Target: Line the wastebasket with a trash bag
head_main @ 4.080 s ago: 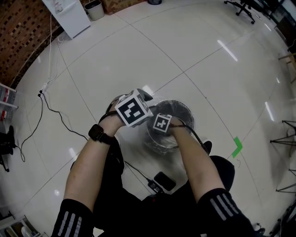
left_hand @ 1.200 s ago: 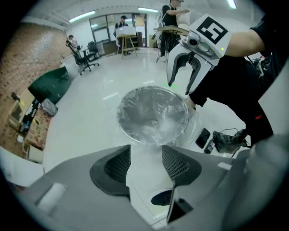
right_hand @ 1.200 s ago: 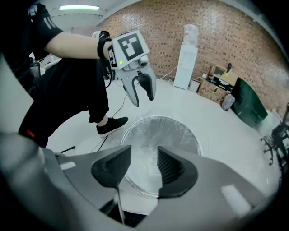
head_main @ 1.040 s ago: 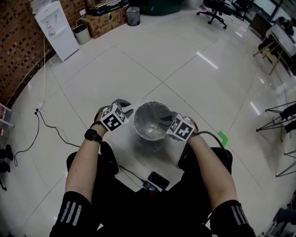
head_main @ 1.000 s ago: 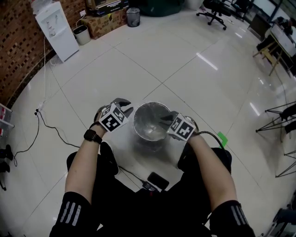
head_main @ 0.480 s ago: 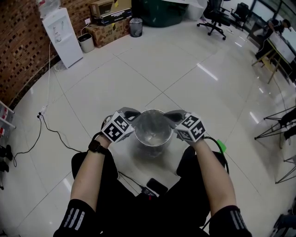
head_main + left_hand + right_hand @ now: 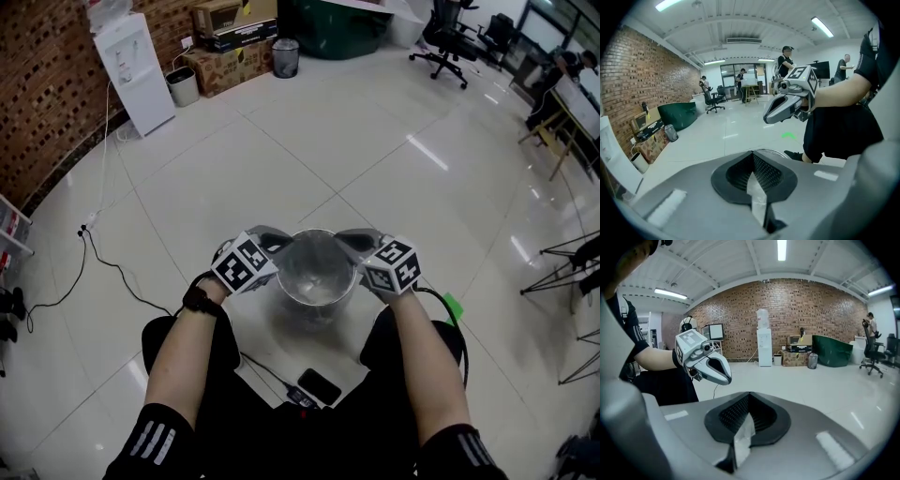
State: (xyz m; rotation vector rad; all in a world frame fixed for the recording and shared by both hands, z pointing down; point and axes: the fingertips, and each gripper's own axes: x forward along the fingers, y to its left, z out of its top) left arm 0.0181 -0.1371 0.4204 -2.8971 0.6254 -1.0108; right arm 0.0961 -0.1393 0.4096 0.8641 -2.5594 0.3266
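At frame centre the wastebasket (image 7: 319,300) sits between both claws. The left gripper (image 7: 753,158) and right gripper (image 7: 749,400) are each clamped tight on a pinch of the clear trash bag (image 7: 757,193); pulled apart too hard over the rim, the thin film would likely tear or slip free. One wastebasket, one trash bag, two grippers.
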